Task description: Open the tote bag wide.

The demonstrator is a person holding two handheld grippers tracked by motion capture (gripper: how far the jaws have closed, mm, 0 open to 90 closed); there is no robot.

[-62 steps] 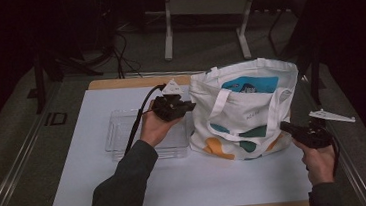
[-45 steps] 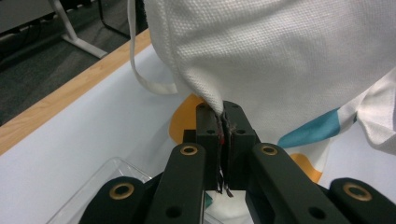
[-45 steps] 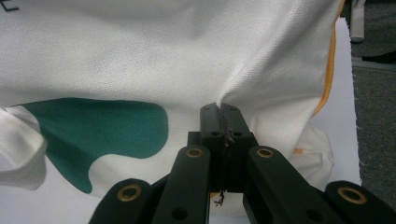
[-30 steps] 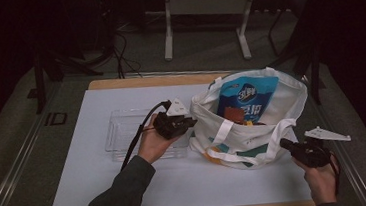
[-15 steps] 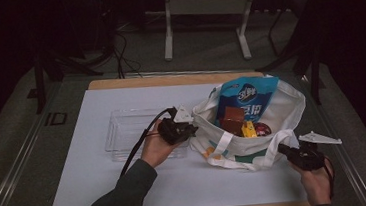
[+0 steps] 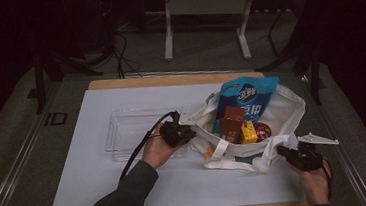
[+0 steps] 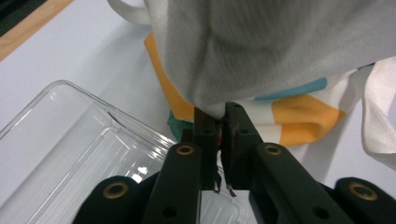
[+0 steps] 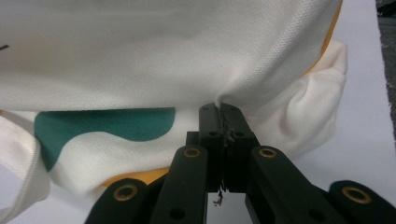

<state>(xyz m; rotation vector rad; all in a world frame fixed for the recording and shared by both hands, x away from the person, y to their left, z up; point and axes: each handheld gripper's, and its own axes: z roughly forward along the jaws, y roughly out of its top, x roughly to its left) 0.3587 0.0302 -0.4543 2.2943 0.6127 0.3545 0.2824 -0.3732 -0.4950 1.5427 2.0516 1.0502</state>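
Two grippers are both pinching the same tote bag [image 6: 278, 120], one on each side of its mouth. From the high view, the bag sits on the right half of the white table [image 6: 93, 191], slumped open and low. The left gripper [image 6: 186, 131] is at the bag's left rim, the right gripper [image 6: 288, 155] at its near right corner, so the opening is spread between them. Inside you can see a blue snack pouch [image 6: 248, 97] leaning at the back, a brown box [image 6: 232, 124], a small yellow carton [image 6: 248, 132] and something red and round [image 6: 262, 131] beside it. A clear plastic tray [image 6: 128, 130] lies just left of the bag, with the left hand [image 6: 157, 148] over its near right corner.

In the left gripper view, the left gripper [image 7: 219, 122] has its jaws nearly together, with a fold of white bag cloth nipped between the tips. They've just eased apart a hair, but the fabric is in there. Orange, teal and blue patches of the bag's print show behind, and the tray's corner is down left.

In the right gripper view, the right gripper [image 8: 219, 116] has its jaws almost closed too, clamped on a pinch of the cream cloth, having just loosened a touch. A teal blob of the print sits to the left, and the bag rests on the table.
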